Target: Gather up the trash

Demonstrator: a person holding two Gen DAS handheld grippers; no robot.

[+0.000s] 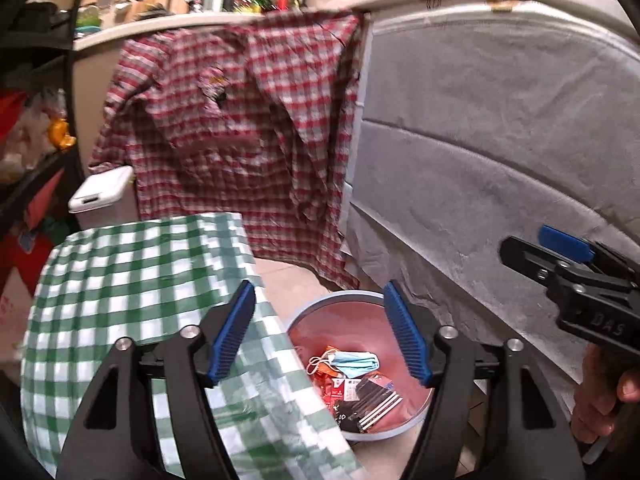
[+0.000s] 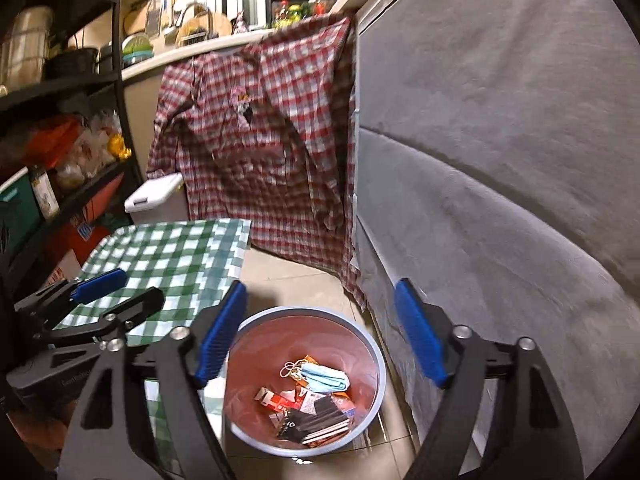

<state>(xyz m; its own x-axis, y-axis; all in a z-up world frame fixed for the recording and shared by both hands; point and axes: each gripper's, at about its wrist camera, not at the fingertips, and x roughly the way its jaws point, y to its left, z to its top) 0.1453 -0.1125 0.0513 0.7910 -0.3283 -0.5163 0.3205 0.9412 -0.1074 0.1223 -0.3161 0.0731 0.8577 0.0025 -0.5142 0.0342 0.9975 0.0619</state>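
My left gripper (image 1: 320, 332) and right gripper (image 2: 320, 332) gape empty above the bin (image 2: 372, 344) at lower centre; its near rim is cut off.

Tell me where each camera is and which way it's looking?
Left wrist view: sits on the left hand-held gripper, looking forward and down past the checked cloth at the bin; its own open fingers show, plus the right hand-held gripper and a hand at the right edge.
Right wrist view: sits on the right hand-held gripper, looking down into the bin; its open fingers show, with the left hand-held gripper at left.
Both share: bin, mask, cloth, plaid shirt, grey cover.
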